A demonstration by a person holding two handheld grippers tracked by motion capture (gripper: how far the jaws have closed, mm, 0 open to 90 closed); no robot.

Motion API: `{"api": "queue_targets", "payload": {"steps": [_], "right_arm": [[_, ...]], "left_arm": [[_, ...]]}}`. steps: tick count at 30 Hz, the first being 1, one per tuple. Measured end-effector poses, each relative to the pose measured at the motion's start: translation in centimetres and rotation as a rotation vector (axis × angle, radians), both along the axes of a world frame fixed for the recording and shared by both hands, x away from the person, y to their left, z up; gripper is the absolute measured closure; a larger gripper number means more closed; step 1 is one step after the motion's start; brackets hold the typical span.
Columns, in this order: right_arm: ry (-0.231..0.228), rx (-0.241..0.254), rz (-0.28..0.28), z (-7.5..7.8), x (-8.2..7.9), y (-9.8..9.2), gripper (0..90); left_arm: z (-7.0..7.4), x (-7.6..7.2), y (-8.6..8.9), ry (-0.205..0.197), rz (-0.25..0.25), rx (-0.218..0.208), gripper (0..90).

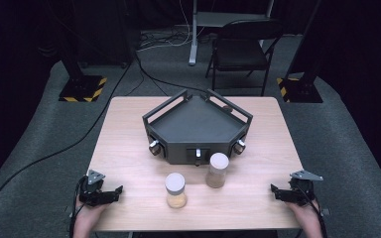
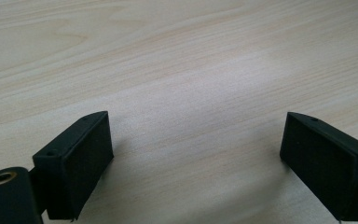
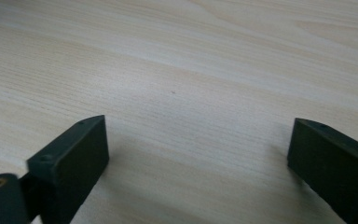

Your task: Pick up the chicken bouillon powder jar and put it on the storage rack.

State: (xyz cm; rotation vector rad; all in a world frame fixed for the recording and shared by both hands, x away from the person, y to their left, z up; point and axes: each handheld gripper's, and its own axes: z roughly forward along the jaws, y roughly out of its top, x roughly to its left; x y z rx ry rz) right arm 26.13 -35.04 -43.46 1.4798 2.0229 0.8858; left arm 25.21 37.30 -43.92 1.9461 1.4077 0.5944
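Two jars, a short jar and a tall jar, stand mid-desk before a dark tray; left gripper and right gripper rest at the near corners, fingers wide, empty.

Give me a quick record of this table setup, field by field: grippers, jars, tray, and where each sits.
left gripper: open, nothing held, resting at near left table edge
right gripper: open, nothing held, at near right edge
short jar: upright, lid on, near centre
tall jar: upright, lid on, just before the tray
tray: dark, angular, mid-table
table: light wood
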Motion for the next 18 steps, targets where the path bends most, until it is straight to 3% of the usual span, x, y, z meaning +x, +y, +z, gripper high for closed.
{"api": "queue_targets", "payload": {"steps": [4, 18], "right_arm": [[0.002, 0.0, 0.002, 0.0, 0.05, -0.02, 2.8], [0.016, -0.005, -0.008, 0.27, 0.22, 0.16, 2.3]], "left_arm": [[-0.14, 0.04, -0.11, -0.002, 0.009, 0.0, 4.1], [-0.14, -0.08, 0.01, -0.001, -0.003, 0.002, 3.5]]}}
